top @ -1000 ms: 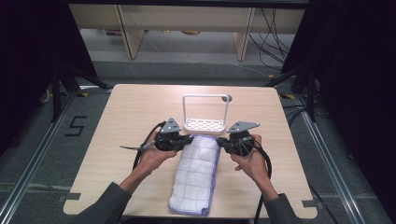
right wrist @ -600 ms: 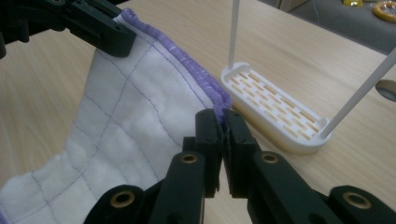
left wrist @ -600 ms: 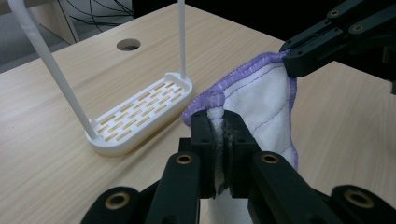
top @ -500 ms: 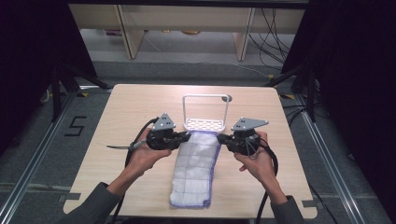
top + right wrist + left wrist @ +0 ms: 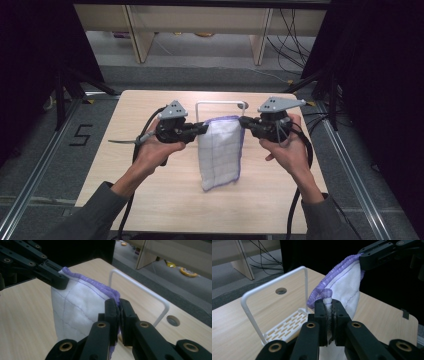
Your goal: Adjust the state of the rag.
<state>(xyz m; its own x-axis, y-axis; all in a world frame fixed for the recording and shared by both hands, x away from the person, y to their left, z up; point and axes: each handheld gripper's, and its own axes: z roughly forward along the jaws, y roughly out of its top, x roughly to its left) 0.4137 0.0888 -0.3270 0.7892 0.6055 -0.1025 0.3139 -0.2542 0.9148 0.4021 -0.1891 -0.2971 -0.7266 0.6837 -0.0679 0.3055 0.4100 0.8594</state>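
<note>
Left gripper [image 5: 204, 129] and right gripper [image 5: 243, 121] each clamped on top corner of cloth [image 5: 220, 152], hanging above table [image 5: 150, 200], rack [image 5: 220, 103] behind.

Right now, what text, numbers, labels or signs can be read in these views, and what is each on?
"5": dark mark on the grey floor, left of the table.
No readable text on the cloth, the white rack, the left gripper or the right gripper.
</note>
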